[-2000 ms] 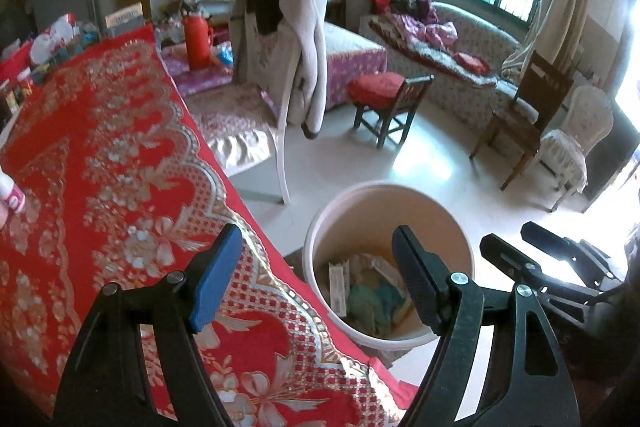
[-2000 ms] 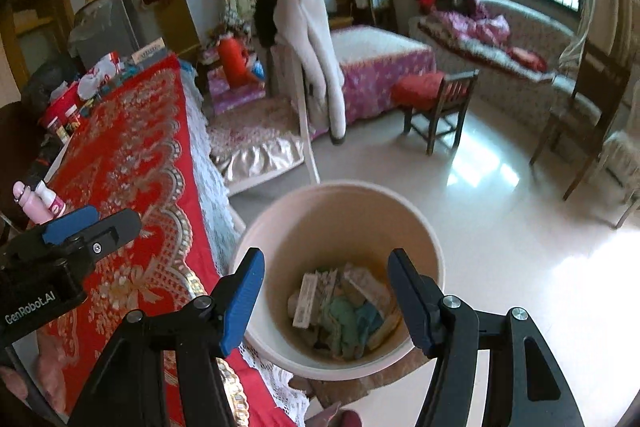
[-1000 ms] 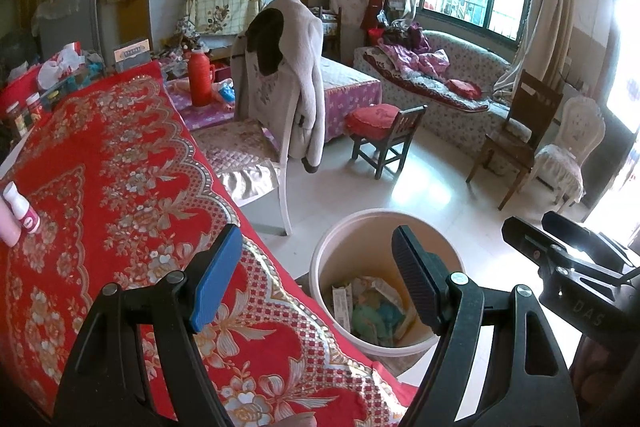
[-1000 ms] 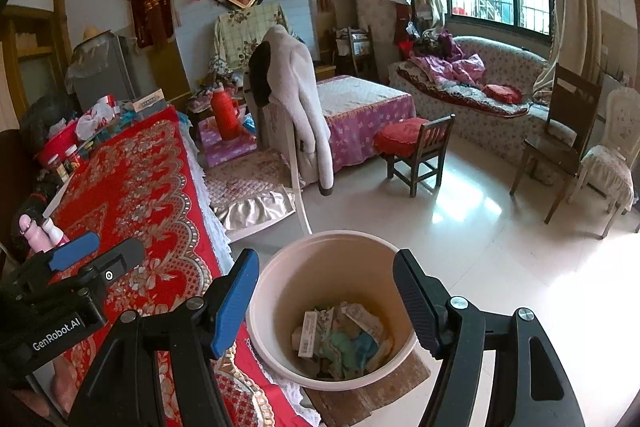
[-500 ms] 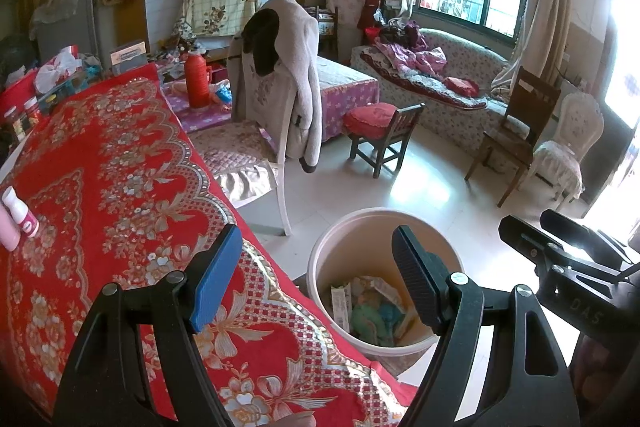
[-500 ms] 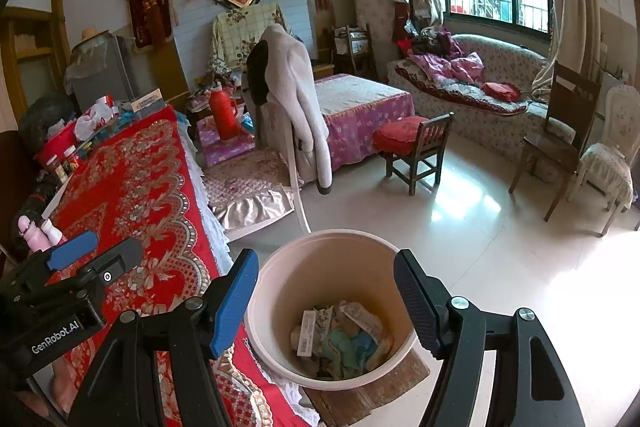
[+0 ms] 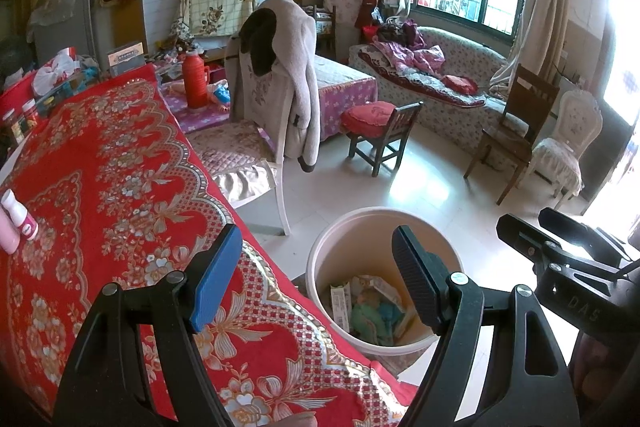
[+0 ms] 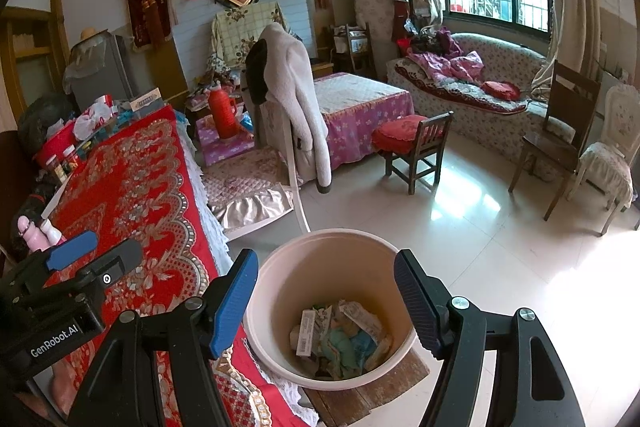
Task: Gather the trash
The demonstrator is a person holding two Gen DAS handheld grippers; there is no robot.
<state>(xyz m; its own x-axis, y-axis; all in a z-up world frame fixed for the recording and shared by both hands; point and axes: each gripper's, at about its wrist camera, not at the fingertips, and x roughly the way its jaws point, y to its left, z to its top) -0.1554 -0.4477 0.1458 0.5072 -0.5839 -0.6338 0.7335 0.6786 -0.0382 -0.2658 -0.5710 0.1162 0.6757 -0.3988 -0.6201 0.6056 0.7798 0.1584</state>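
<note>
While both grippers hang with their jaws spread wide and nothing between them, the trash [image 8: 340, 341] lies in the bottom of a beige bucket [image 8: 276, 291] at the lower centre of the right wrist view. The bucket stands upright on the floor, its mouth facing up, just beside the edge of the bench [image 8: 132, 179] draped in a red patterned cloth. Among the crumpled wrappers and papers a long white packet [image 8: 307, 333] stands out, its long axis running nearly top to bottom of the frame, leaning slightly right. In the left wrist view the same bucket [image 7: 320, 259] sits at lower centre-right, partly behind the right finger of the left gripper [image 7: 316, 279]. The right gripper [image 8: 326, 301] frames the bucket between its fingers. At the left edge of the left wrist view a small pink and white bottle [image 7: 18, 217] rests on the cloth, well apart from the bucket. A chair [image 7: 256, 151] with a grey coat [image 7: 296, 67] draped over its back stands just beyond the bench.
</note>
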